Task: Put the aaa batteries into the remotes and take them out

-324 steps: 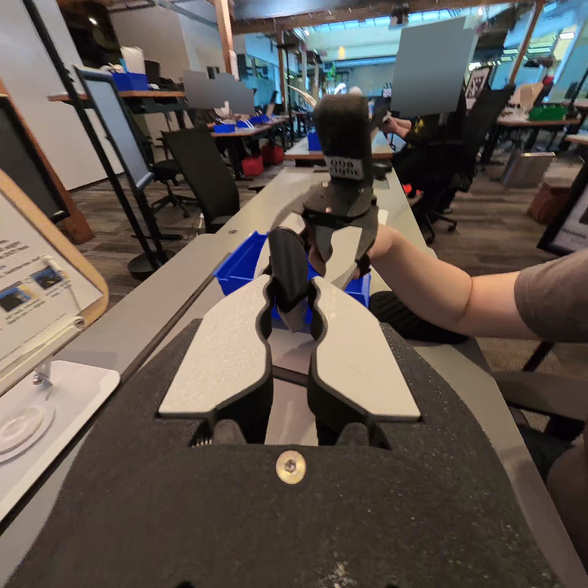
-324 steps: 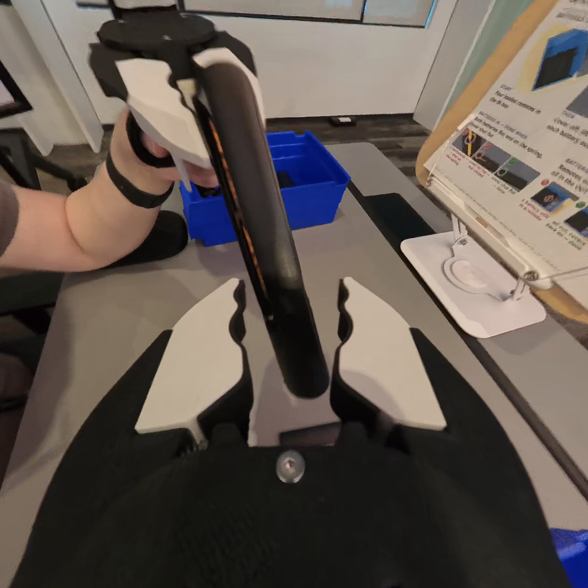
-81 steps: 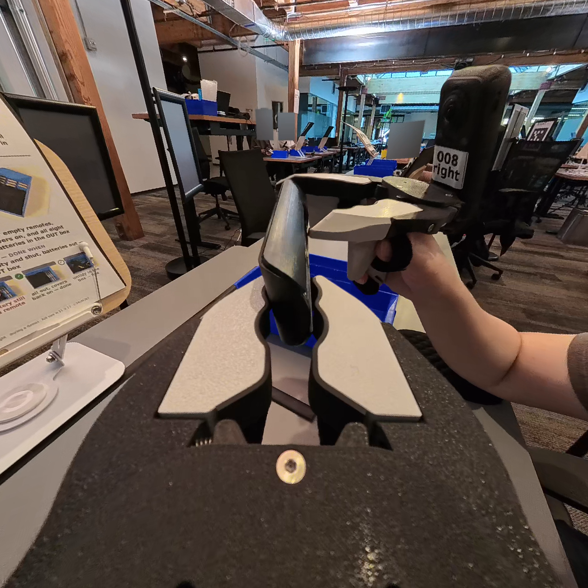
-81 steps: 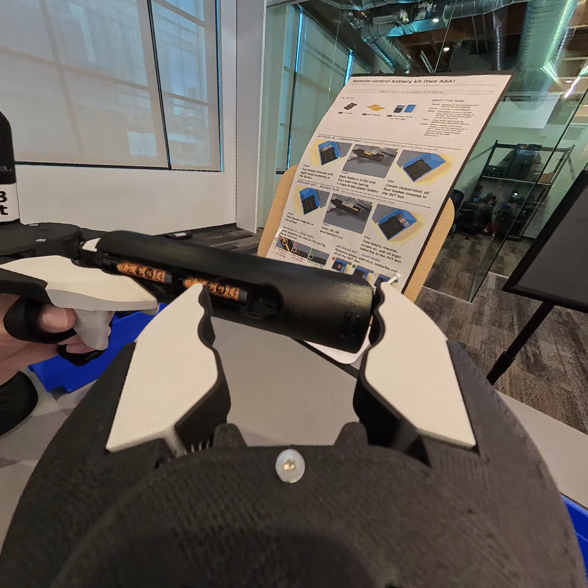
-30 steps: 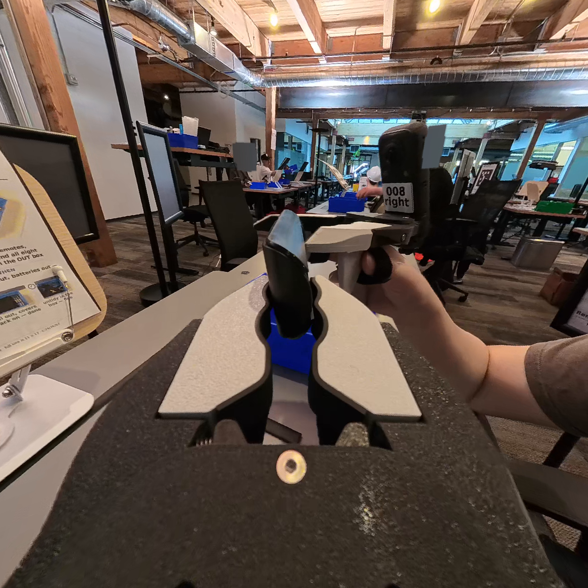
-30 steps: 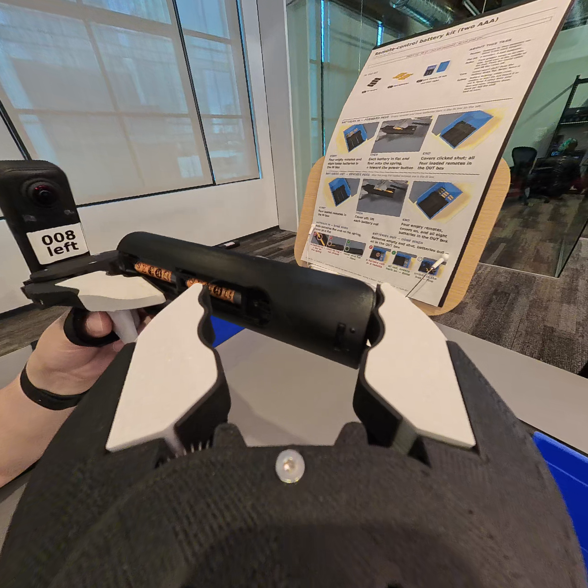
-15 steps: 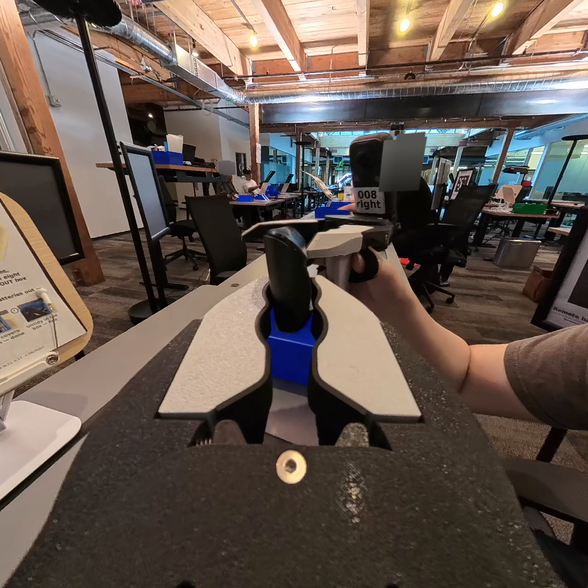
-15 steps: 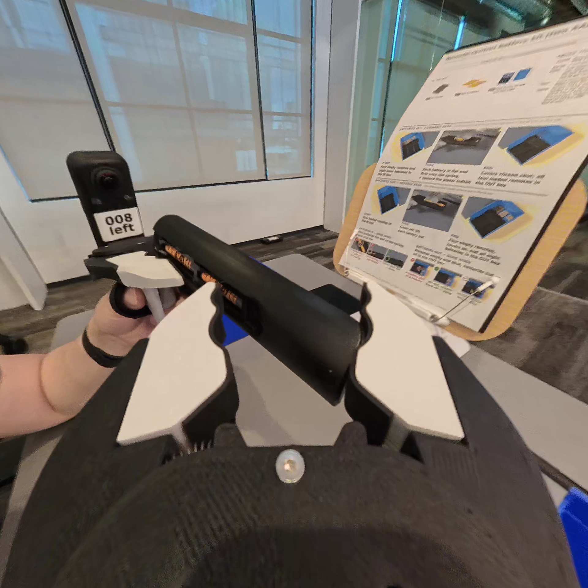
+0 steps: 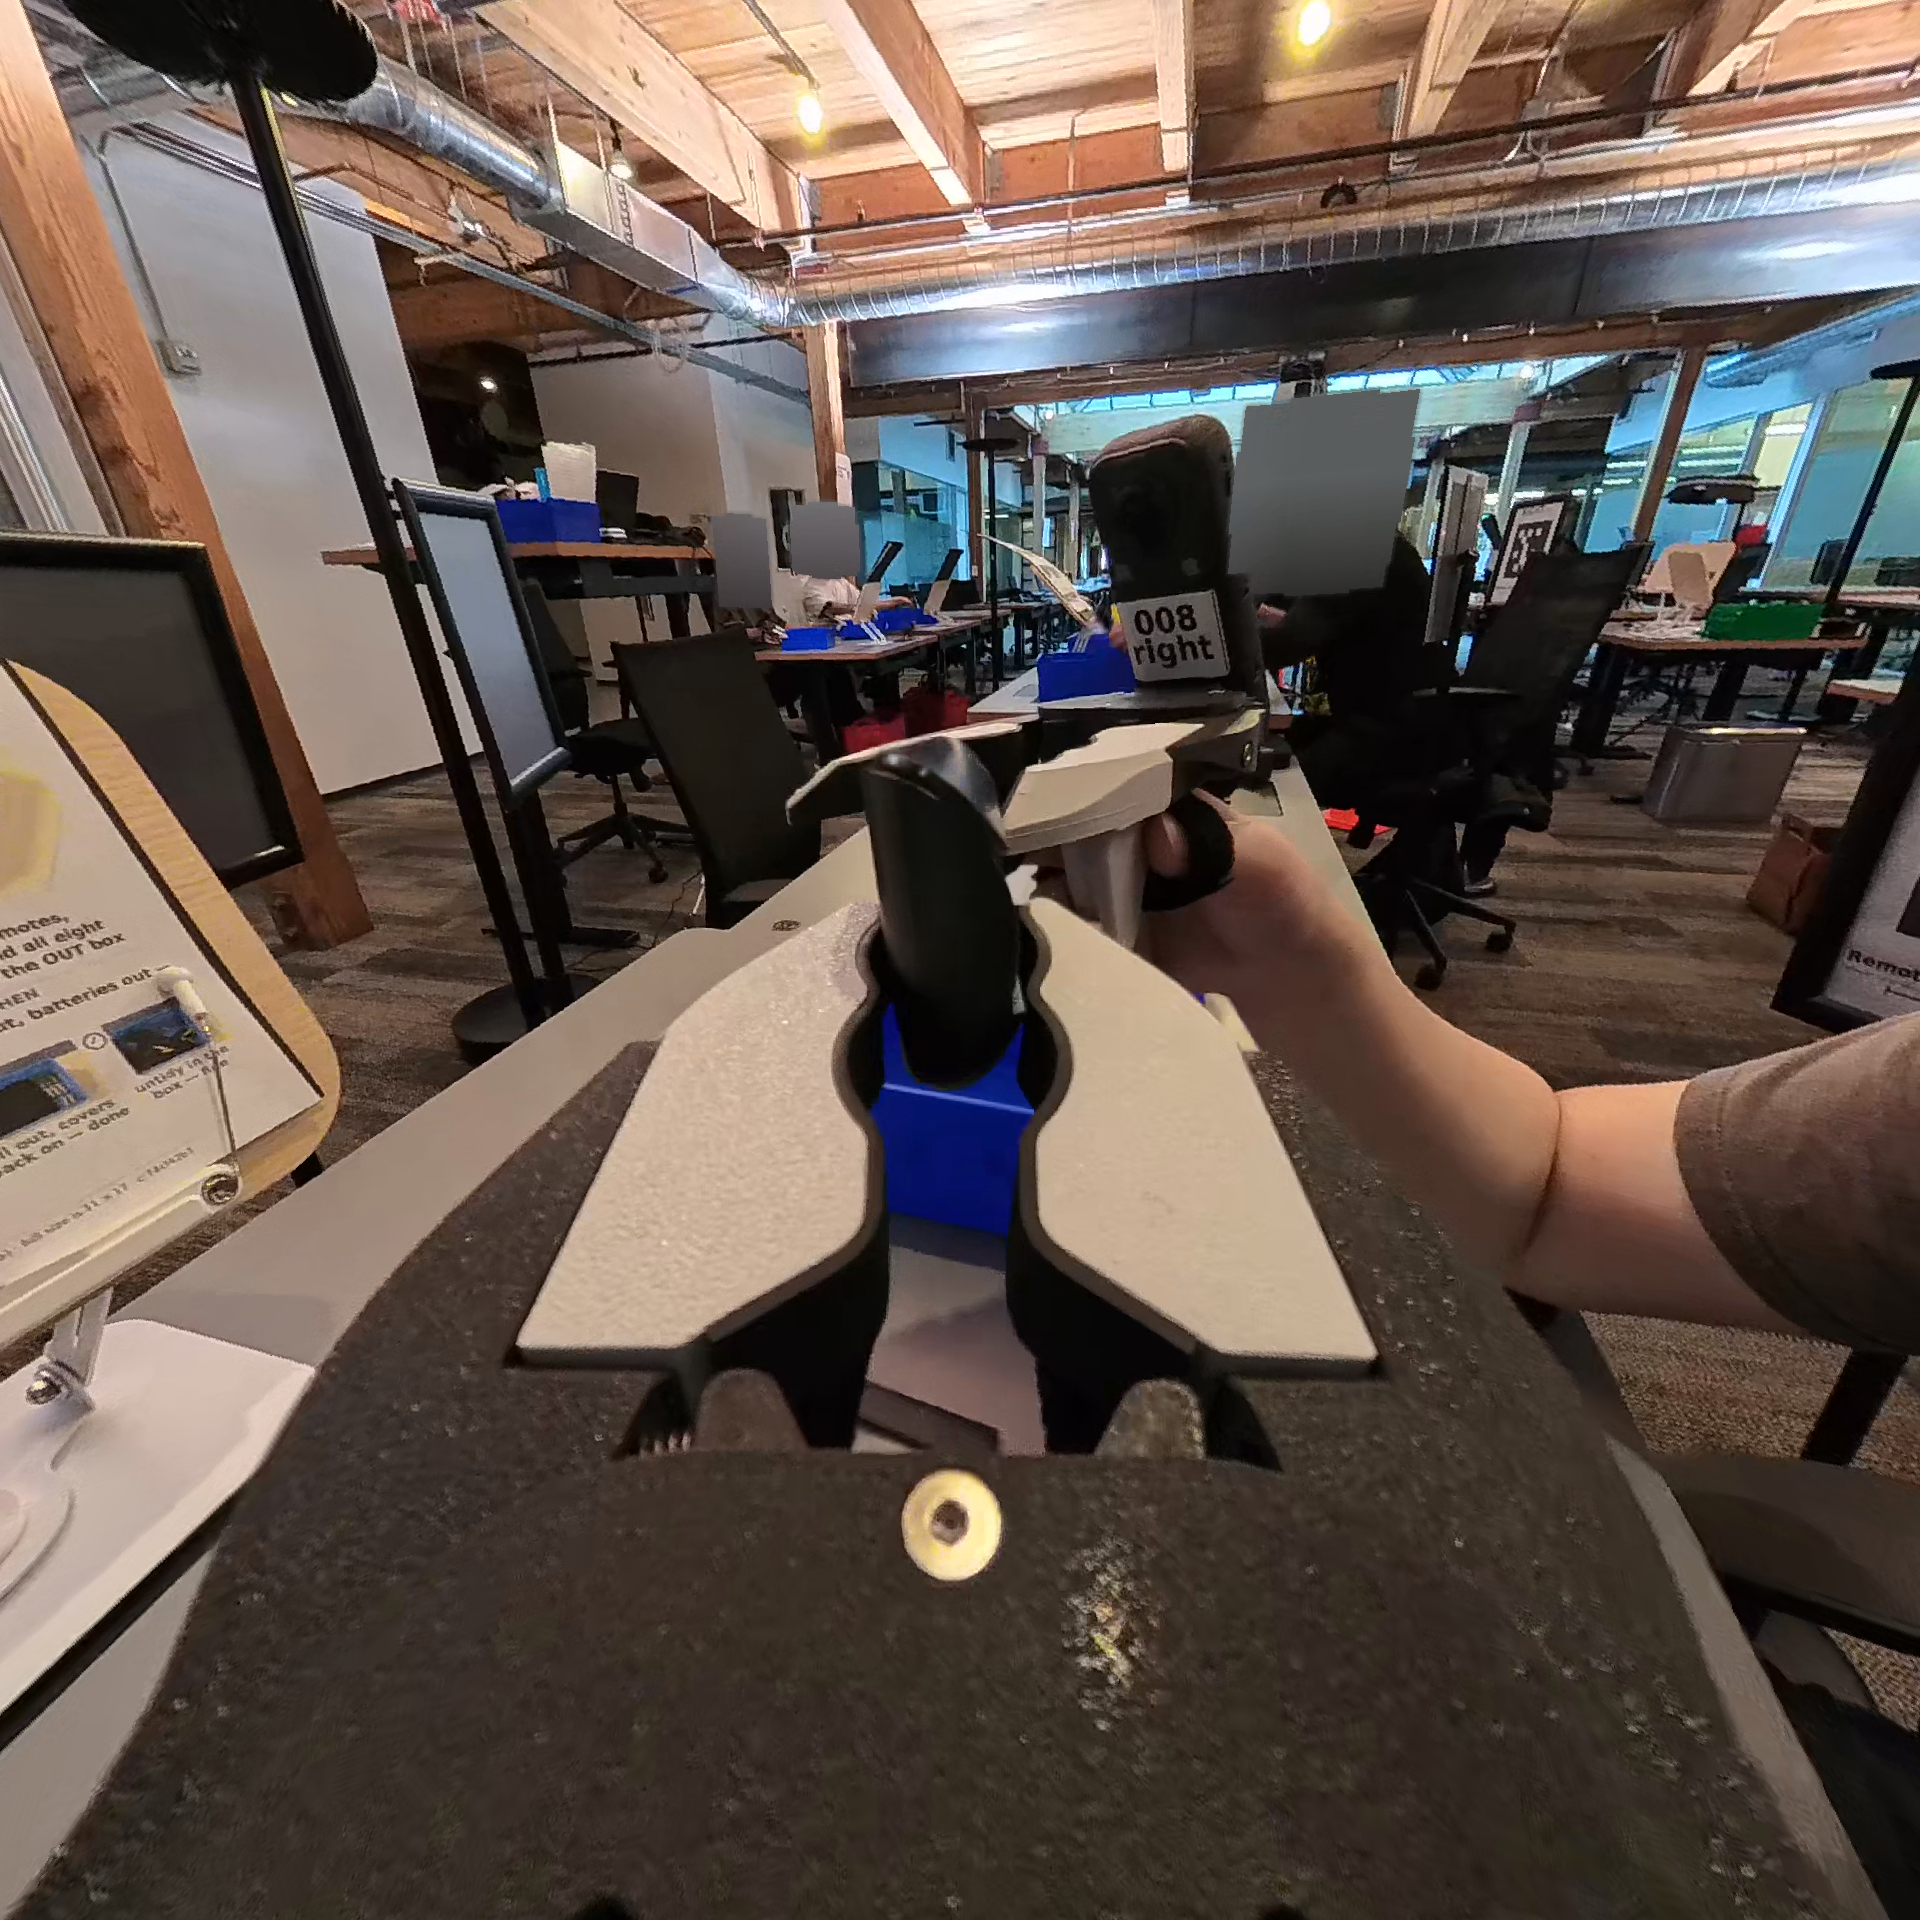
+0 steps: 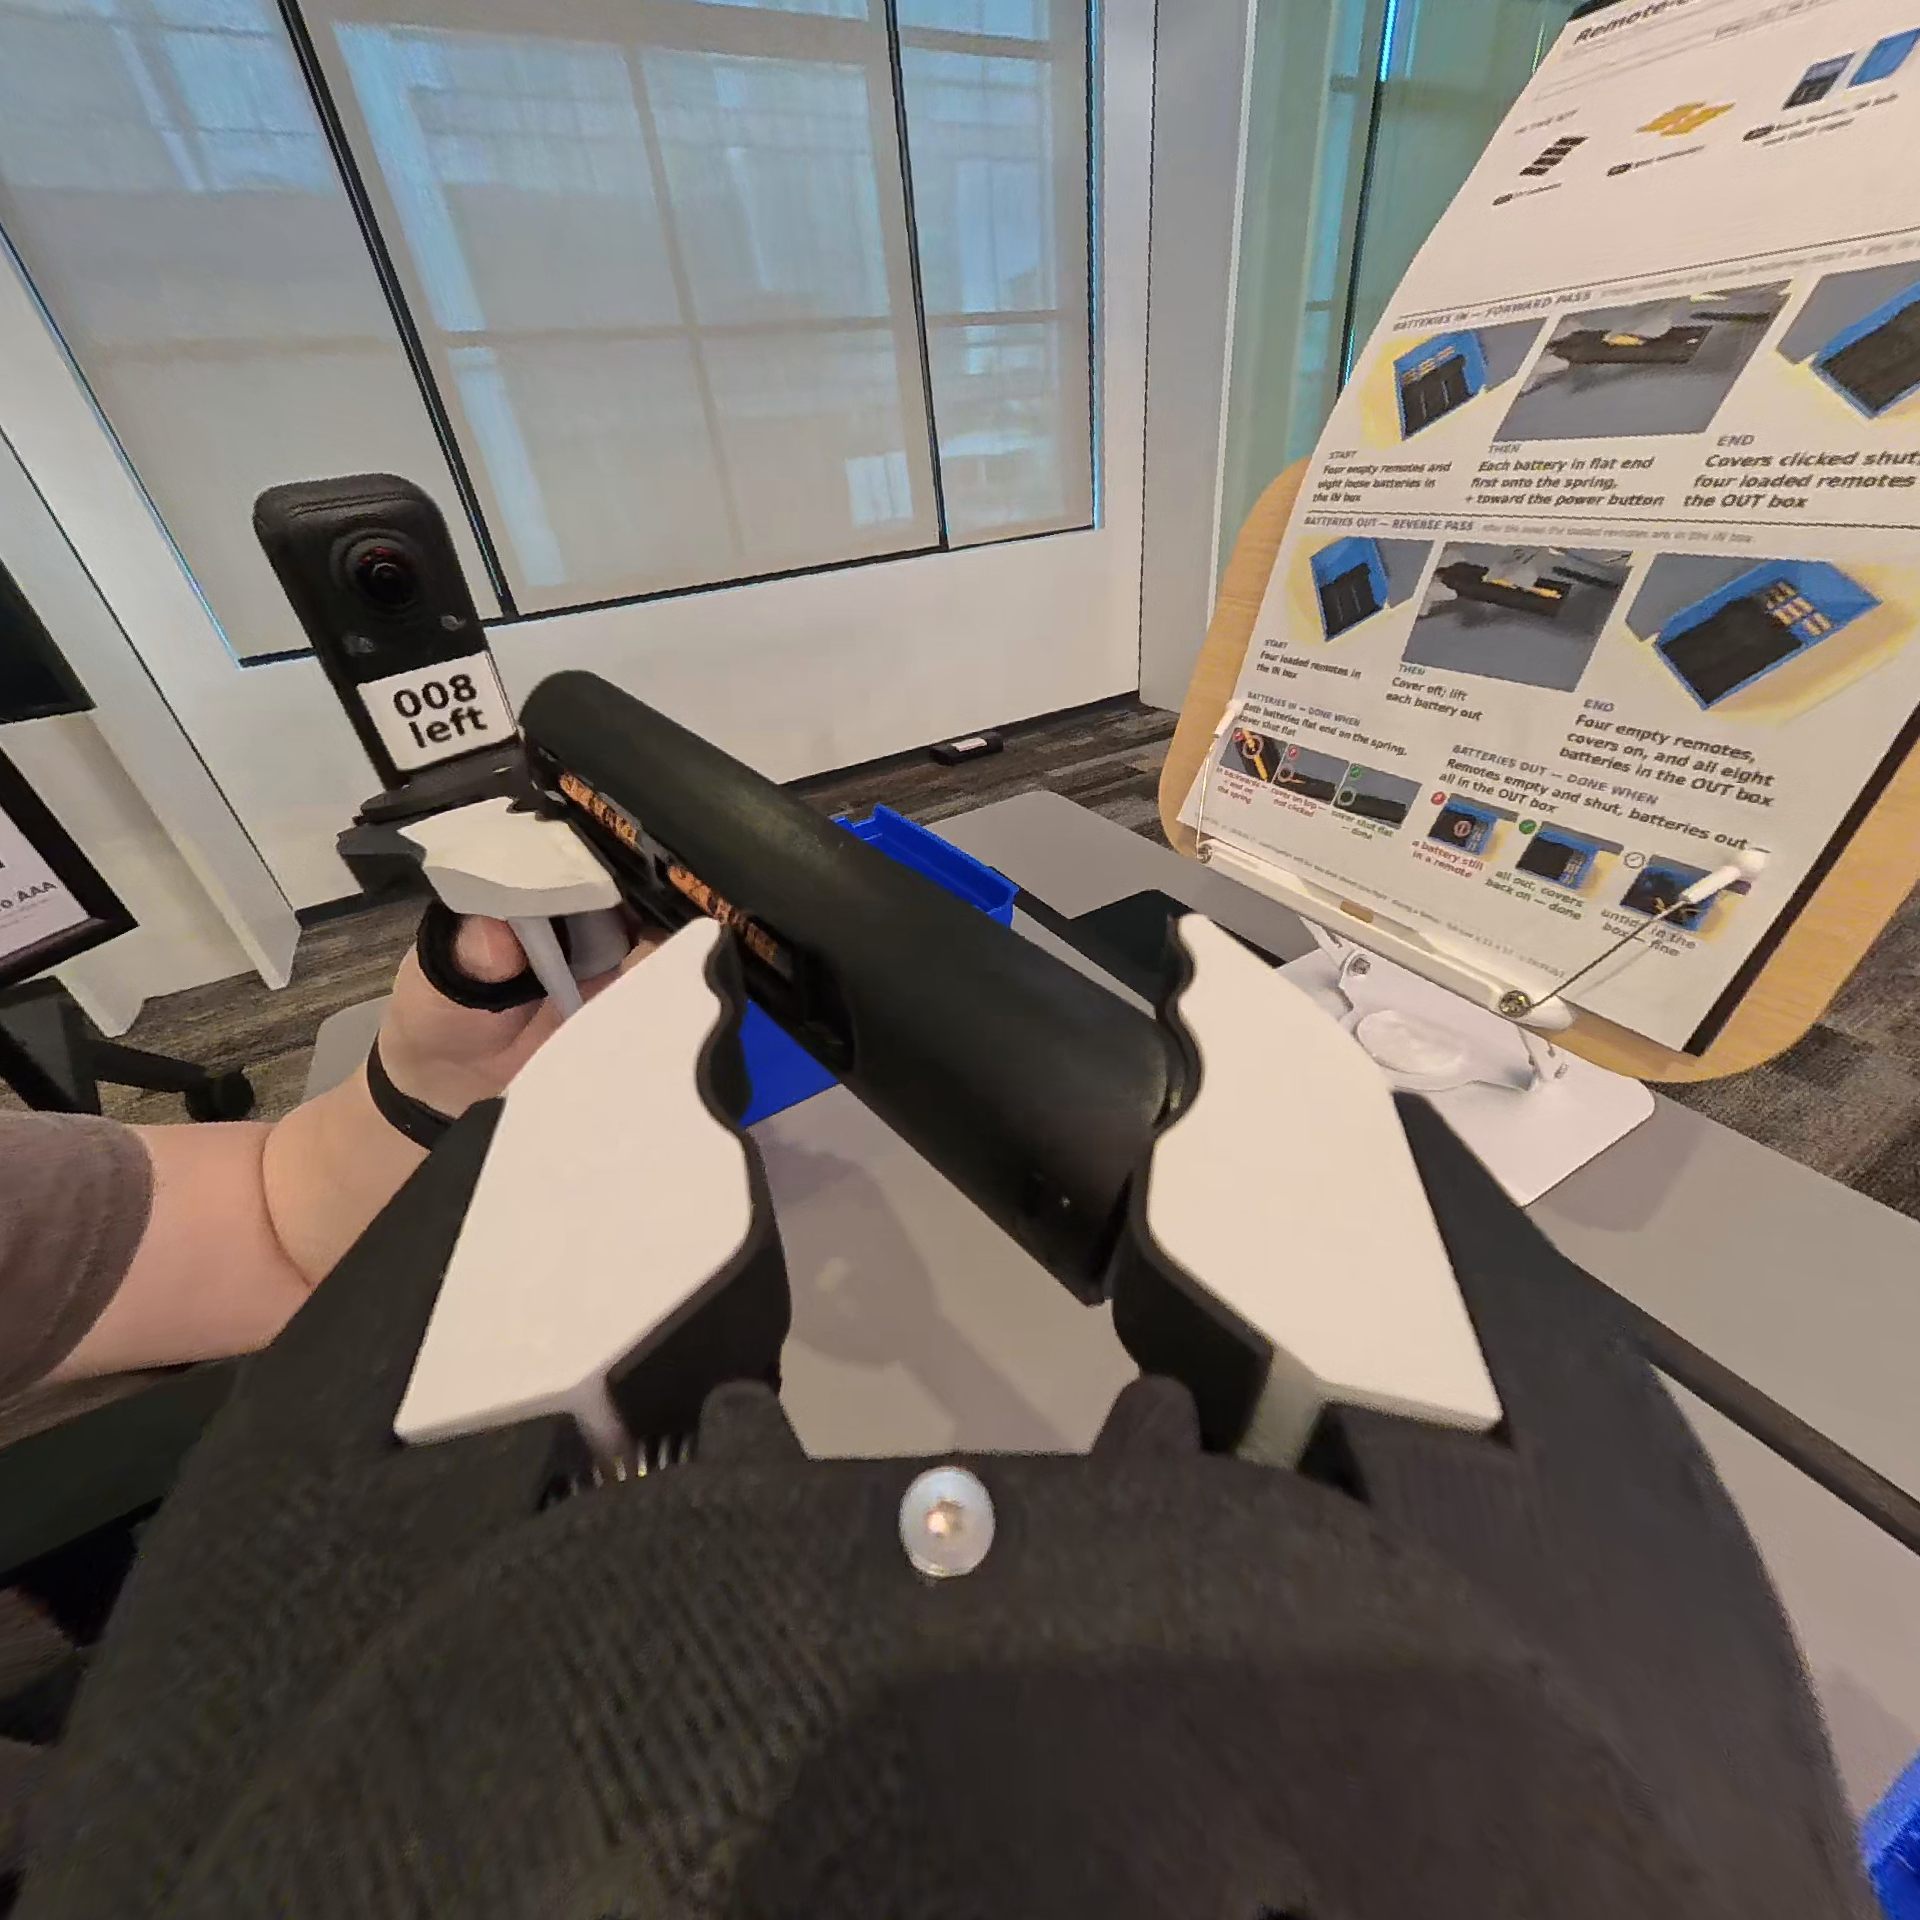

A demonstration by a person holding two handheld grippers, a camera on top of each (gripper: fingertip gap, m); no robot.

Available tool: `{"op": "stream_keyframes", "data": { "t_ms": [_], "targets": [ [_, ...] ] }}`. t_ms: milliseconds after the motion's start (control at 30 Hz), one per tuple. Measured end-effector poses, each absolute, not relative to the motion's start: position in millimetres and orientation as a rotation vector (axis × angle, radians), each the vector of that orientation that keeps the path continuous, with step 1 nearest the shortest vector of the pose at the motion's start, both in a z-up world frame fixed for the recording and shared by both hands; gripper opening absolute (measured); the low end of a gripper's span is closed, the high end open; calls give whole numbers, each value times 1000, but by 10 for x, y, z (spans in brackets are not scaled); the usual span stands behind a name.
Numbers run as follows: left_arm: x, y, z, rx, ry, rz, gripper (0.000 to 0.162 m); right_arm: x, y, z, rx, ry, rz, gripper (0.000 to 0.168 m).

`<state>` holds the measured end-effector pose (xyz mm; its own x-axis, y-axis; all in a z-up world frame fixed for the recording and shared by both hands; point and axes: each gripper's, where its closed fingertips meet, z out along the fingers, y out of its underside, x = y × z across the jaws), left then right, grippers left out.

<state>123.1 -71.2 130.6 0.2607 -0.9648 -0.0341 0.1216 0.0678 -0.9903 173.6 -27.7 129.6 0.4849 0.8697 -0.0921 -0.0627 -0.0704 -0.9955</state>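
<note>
A black remote (image 9: 940,935) is held in the air between both grippers, above the grey table (image 10: 1714,1278). My left gripper (image 9: 945,925) is shut on its near end. My right gripper (image 10: 945,997) has the other end between its fingers, touching both. In the right wrist view the remote (image 10: 935,997) runs away to the upper left, where the left gripper (image 10: 520,862) grips it. Its battery bay is open, and two orange batteries (image 10: 665,862) lie inside. The right gripper also shows in the left wrist view (image 9: 997,769).
A blue bin (image 10: 935,862) stands on the table beyond the remote and shows between the left gripper's fingers (image 9: 951,1143). An instruction board (image 10: 1558,623) on a white stand (image 10: 1507,1122) is at the table's side. Another blue bin's corner (image 10: 1896,1839) is near me.
Both grippers keep hold of the remote. Over the last second it has swung from lying across the right wrist view to pointing away toward the left gripper, and both have dropped lower.
</note>
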Motion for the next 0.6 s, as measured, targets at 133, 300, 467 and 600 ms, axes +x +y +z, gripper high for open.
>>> {"op": "stream_keyframes", "data": {
  "t_ms": [133, 300, 467, 600],
  "targets": [
    [1238, -702, 1286, -1184, 976, -993, 22, 1745, -279, 1291, -1440, -771, 877, 78],
    [1316, -714, 1163, -1236, 1040, -972, 24, 1658, -351, 1206, -1454, -878, 792, 72],
    [1258, -717, 1191, -1245, 1062, -937, 21, 1620, -414, 1227, -1433, -903, 844, 63],
    [1250, -738, 1214, -1246, 1059, -960, 21, 1612, -462, 1255, -1388, -937, 895, 57]
  ]
}}
